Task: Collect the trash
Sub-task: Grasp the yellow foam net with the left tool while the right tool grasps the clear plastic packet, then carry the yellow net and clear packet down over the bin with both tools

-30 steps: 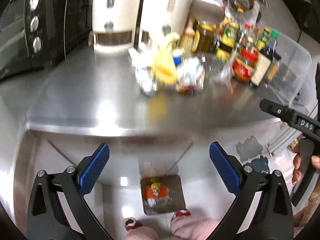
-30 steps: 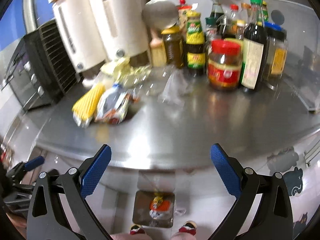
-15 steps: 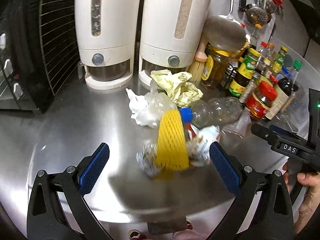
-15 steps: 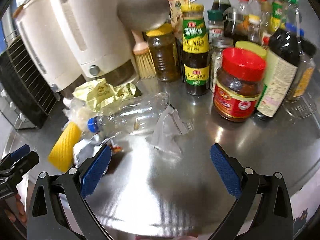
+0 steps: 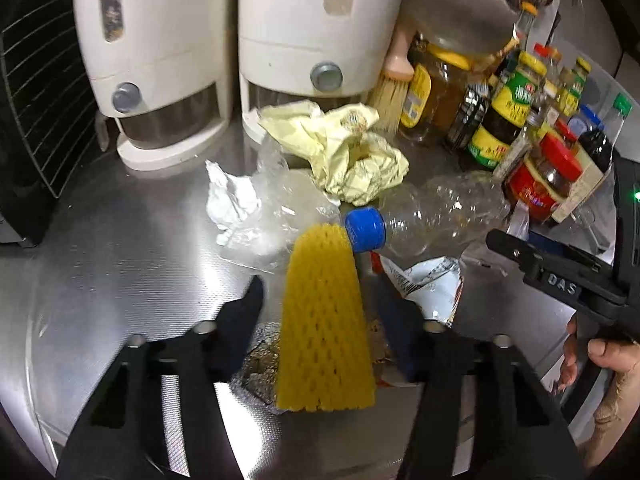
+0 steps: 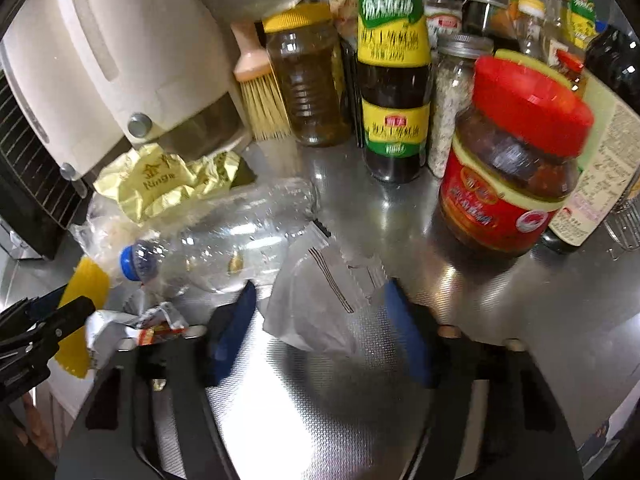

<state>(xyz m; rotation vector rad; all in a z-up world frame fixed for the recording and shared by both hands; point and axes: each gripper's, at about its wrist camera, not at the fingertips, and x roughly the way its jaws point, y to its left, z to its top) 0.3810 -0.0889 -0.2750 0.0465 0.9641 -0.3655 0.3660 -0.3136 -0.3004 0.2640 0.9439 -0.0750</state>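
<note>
Two handheld grippers work a pile of rubbish on a stainless-steel worktop (image 5: pixel 120 248). The left gripper (image 5: pixel 326 304) has its jaws apart on either side of a yellow foam net sleeve (image 5: pixel 324 320), which lies near the worktop's front edge; whether the fingers touch the sleeve cannot be told through the blur. Under the sleeve sits a crumpled piece of foil (image 5: pixel 260 368), and just to its right a torn silver snack wrapper (image 5: pixel 428 284).

The right gripper (image 6: pixel 324 320) also stands open, its blue-padded fingers (image 6: pixel 230 332) flanking a clear plastic bag (image 6: pixel 320 304) that rests on the steel; contact with the bag cannot be made out.

Behind both tools a clear plastic bottle (image 6: pixel 232 240) with a blue cap (image 5: pixel 364 229) lies on its side, the cap touching the top of the foam sleeve. A crumpled yellow wrapper (image 5: pixel 348 152) lies behind the bottle, against the base of a white dispenser (image 5: pixel 316 32); beside it are a clear film bag (image 5: pixel 280 208) and a white crumpled tissue (image 5: pixel 228 200). A second white dispenser (image 5: pixel 152 52) stands further left, toward the worktop's back edge, next to a black wire rack (image 5: pixel 36 80).

Along the back right of the worktop stand a pastry brush (image 6: pixel 260 96), a jar of oil with a yellow lid (image 6: pixel 308 80), a dark sauce bottle with green-and-yellow label (image 6: pixel 394 80) and a red-lidded chilli jar (image 6: pixel 512 160).
</note>
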